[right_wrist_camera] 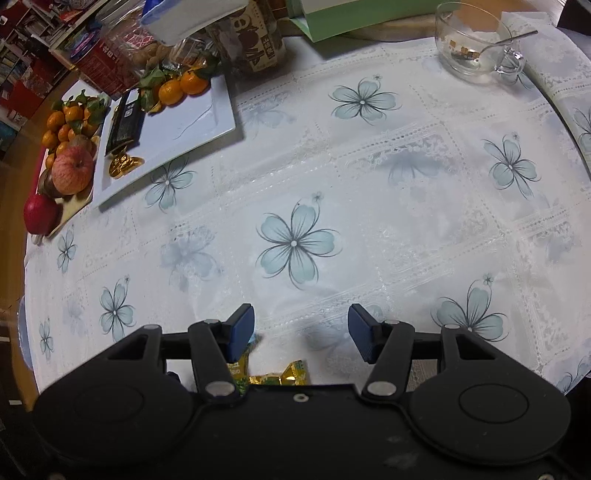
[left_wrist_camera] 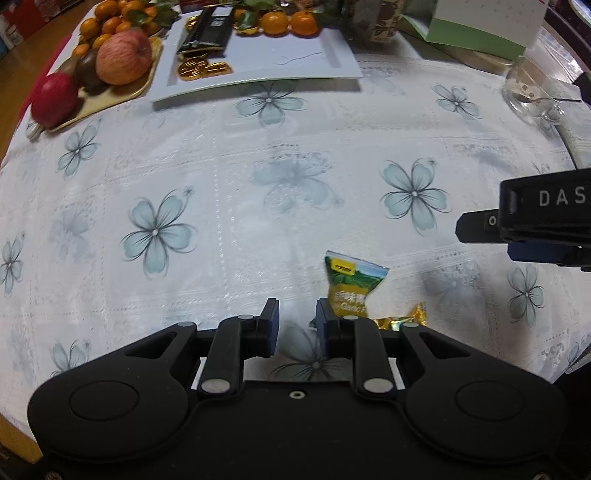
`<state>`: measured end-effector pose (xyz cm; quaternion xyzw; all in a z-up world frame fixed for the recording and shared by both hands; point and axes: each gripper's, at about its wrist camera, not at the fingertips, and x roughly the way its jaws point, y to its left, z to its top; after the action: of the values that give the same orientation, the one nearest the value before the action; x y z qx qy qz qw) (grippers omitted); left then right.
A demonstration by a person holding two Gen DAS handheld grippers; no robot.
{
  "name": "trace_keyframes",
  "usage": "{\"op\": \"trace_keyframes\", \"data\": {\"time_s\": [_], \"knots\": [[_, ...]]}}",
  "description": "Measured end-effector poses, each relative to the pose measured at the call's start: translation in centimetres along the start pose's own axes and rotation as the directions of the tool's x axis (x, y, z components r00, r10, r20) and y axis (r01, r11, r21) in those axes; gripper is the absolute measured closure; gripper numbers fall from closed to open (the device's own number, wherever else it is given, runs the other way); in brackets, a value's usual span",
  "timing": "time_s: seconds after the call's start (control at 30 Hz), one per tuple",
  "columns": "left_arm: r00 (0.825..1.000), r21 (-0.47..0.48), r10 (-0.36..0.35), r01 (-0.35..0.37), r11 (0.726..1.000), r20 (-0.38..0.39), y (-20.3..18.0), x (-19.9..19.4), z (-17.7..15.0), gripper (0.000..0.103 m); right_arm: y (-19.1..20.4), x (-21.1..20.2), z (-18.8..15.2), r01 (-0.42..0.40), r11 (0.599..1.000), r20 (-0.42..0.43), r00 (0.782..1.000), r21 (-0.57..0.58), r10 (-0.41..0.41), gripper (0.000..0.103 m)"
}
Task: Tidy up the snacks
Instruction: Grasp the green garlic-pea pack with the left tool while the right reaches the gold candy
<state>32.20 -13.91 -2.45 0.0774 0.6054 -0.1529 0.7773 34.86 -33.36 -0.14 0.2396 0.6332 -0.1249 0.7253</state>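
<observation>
Left gripper (left_wrist_camera: 297, 325): low over the table, jaws parted with a modest gap, nothing between them; flowered cloth shows through the gap. Its right pad (left_wrist_camera: 324, 326) sits just beside the near end of a snack packet.

Right gripper (right_wrist_camera: 301, 332): jaws spread wide, released, gripping nothing. In the left wrist view its body enters from the right edge, above the cloth.

Green and yellow snack packet (left_wrist_camera: 349, 286): lies flat on the tablecloth (left_wrist_camera: 221, 184), just right of the left gripper's tips; also glimpsed below the right gripper's left pad (right_wrist_camera: 242, 330), mostly hidden by the gripper body.

Gold-wrapped candy (left_wrist_camera: 400, 317): on the cloth just beside the packet; seen too in the right wrist view (right_wrist_camera: 284, 374), between the spread jaws and close to the gripper body.

White rectangular tray (left_wrist_camera: 295, 62): far side of the table, well apart from both grippers. Holds a black packet (left_wrist_camera: 207, 31), gold foil coins (left_wrist_camera: 203, 69) and tangerines (left_wrist_camera: 288, 22) at its far end.

Fruit plate (left_wrist_camera: 122, 92): left of the white tray, touching or nearly so. Holds an apple (left_wrist_camera: 123, 57), small oranges and darker fruit.

Glass cup (right_wrist_camera: 474, 40): far right, a spoon inside.

Green and white box (left_wrist_camera: 484, 26): far edge, behind the cup.
</observation>
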Motion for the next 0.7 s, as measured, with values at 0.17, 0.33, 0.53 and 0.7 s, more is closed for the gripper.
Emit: {"op": "trace_keyframes", "data": {"time_s": [0.17, 0.33, 0.53, 0.7], "knots": [[0.996, 0.055, -0.087, 0.086, 0.995, 0.022, -1.8, 0.8, 0.3, 0.072, -2.0, 0.1, 0.0, -0.034, 0.996, -0.024, 0.999, 0.077, 0.036, 0.043], [0.995, 0.061, -0.102, 0.101, 0.993, 0.006, -2.5, 1.9, 0.2, 0.071, -2.4, 0.3, -0.2, -0.042, 0.995, -0.038, 0.998, 0.087, 0.045, 0.043], [0.997, 0.078, -0.071, 0.07, 0.994, 0.006, -3.0, 2.4, 0.4, 0.071, -2.1, 0.8, 0.0, -0.049, 0.994, -0.06, 0.997, 0.101, 0.056, 0.043], [0.999, 0.091, -0.042, 0.041, 0.995, 0.011, -3.3, 2.6, 0.4, 0.071, -1.6, 0.9, 0.0, -0.053, 0.995, -0.063, 0.996, 0.088, 0.058, 0.043]]}}
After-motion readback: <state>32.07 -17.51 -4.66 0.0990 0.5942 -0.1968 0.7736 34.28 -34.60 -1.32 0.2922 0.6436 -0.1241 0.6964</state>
